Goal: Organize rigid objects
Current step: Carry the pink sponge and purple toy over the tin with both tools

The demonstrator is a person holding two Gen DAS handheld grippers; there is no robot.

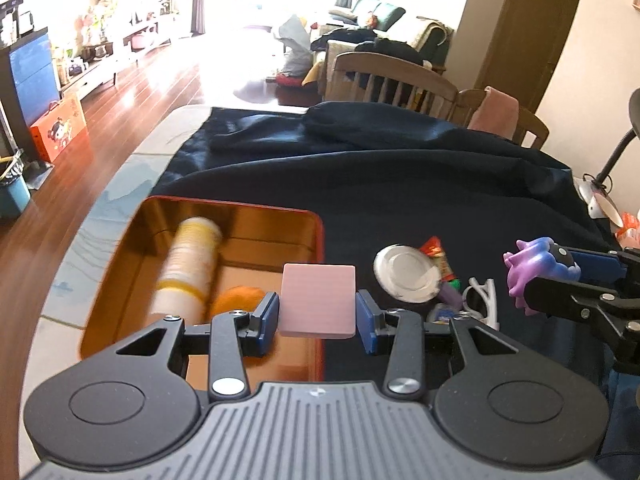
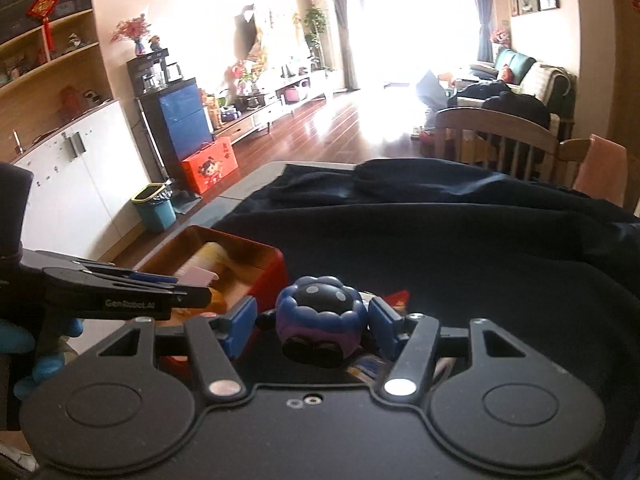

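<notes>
Left wrist view: the left gripper [image 1: 317,314] clamps a pink flat block [image 1: 318,300] above the red tin's [image 1: 256,216] near corner; a blurred, seemingly cylindrical bottle [image 1: 188,268] lies inside. Right wrist view: the right gripper [image 2: 312,320] clenches a purple-blue toy figure [image 2: 318,316] over the dark cloth [image 2: 460,248], just beside the tin.

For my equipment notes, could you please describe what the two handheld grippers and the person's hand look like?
Both the left gripper and the right gripper have black linkage arms, silver pivot screws and blue jaw pads. The left body is ribbed grey, with white lettering on its side. A blue glove covers the hand.
</notes>
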